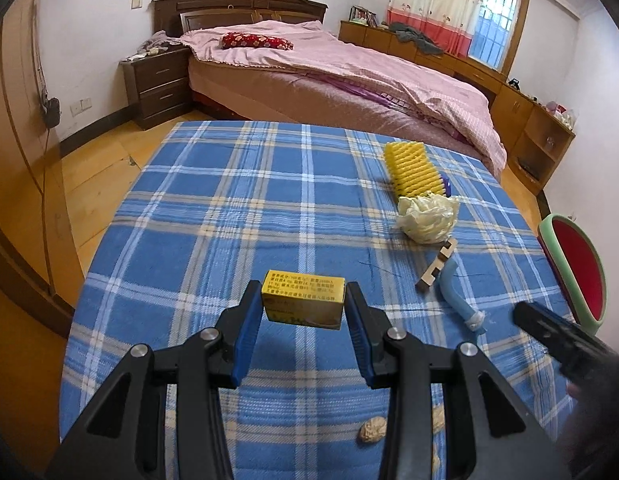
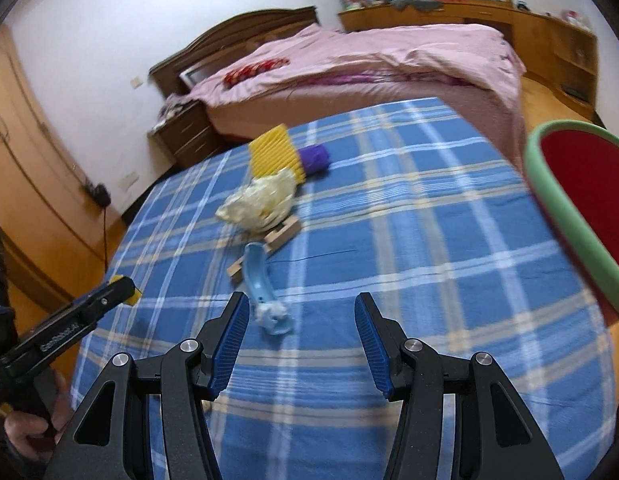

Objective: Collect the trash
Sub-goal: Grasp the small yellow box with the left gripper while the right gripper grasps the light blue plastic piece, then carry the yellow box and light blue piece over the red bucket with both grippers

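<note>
The desk (image 1: pixel 229 208) wears a blue checked cloth, and a red bin (image 2: pixel 581 208) waits off its right edge. The left claw (image 1: pixel 303 308) is clamped on a yellow box (image 1: pixel 303 298), lifted above the near edge. The right claw (image 2: pixel 301 320) is apart and empty, with the blue tube (image 2: pixel 261 276) just ahead, lying lengthwise away from it.

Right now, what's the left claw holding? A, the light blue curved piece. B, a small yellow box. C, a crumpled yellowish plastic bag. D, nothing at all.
B: the left claw has its blue pads on either side of the small yellow box, lifted off the blue plaid cloth, while the plastic bag and the light blue curved piece lie on it.
</note>
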